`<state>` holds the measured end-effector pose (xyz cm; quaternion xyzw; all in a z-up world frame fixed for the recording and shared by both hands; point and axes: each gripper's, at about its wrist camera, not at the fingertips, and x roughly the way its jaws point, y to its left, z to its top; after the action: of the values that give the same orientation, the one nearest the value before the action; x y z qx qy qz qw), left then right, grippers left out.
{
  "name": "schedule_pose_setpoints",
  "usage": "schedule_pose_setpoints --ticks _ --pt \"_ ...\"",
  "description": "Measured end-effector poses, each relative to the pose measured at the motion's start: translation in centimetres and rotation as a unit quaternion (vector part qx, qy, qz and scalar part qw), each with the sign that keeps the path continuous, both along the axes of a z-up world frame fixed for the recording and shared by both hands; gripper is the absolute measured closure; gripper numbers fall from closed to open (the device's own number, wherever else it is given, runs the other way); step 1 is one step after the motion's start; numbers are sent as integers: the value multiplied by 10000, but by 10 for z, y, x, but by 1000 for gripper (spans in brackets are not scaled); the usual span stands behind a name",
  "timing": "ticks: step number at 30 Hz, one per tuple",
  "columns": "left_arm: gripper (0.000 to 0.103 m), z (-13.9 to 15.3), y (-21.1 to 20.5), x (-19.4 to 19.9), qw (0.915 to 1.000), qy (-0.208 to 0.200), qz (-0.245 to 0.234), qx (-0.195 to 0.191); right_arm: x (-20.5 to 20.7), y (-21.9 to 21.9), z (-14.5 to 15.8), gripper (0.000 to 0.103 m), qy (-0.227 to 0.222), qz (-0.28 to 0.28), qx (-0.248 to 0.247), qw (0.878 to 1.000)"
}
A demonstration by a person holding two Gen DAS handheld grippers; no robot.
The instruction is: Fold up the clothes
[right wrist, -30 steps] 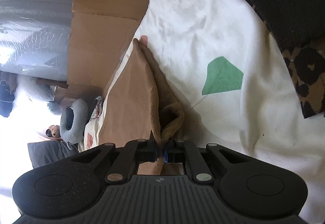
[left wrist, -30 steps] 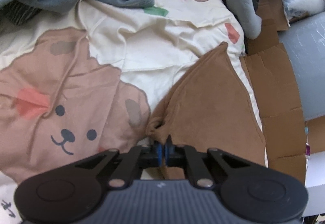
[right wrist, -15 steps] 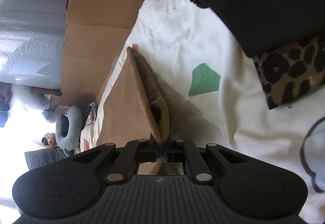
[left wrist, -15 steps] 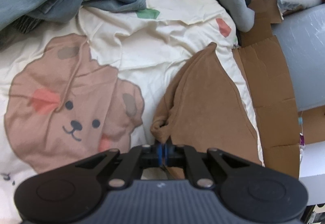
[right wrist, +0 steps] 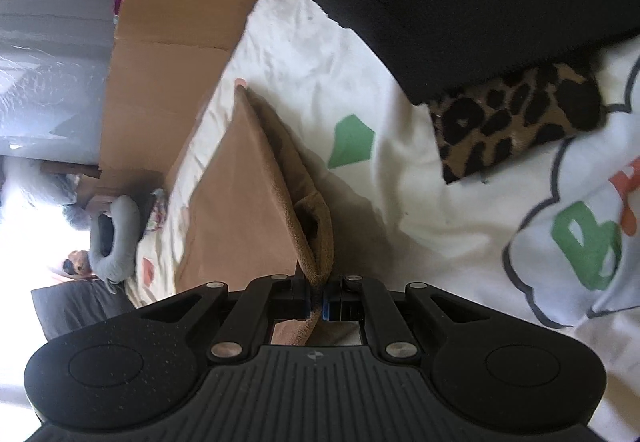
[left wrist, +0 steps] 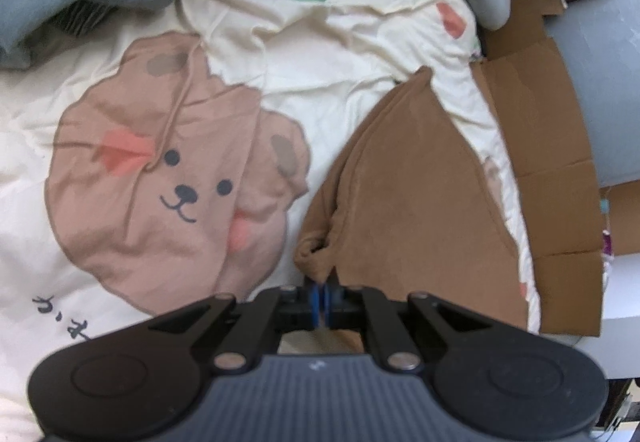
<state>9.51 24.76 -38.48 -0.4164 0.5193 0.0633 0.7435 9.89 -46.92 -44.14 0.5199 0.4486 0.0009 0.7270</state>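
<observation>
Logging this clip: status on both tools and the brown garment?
Left tool shut on brown garment. Right tool shut on its other corner. Garment partly lifted off bedspread. Nothing in the way.

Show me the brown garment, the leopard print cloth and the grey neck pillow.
brown garment [left wrist: 408, 193], left wrist view, flat middle panel.
leopard print cloth [right wrist: 516, 117], right wrist view, spotted centre.
grey neck pillow [right wrist: 120, 238], right wrist view, curved arm.
</observation>
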Motion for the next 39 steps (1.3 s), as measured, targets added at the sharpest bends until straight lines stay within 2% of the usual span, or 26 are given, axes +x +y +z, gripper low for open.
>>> schedule_pose_setpoints --ticks 8,11,15,22,27,32,39 --pt "100 -32 -5 4 9994 254 -168 135 4 5 -29 98 349 21 -309 9989" --pt "100 -36 -5 6 9994 254 -209 119 2 3 -28 96 421 73 -353 9985" --pt "100 -40 -3 0 9998 168 -81 4 7 2 -7 83 459 480 -903 9937" --pt "99 -42 -1 -8 9999 -81 -122 -63 19 0 37 82 236 1075 -1600 9810" --pt "98 -50 1 -23 9987 -262 267 -354 40 -1 61 82 284 1401 -1983 9697" --pt "98 -55 3 -32 9972 -474 341 -460 62 8 85 82 258 1754 -2037 9629" --pt "98 -55 4 -36 9965 -697 201 -421 89 54 119 82 95 2523 -2124 9440"
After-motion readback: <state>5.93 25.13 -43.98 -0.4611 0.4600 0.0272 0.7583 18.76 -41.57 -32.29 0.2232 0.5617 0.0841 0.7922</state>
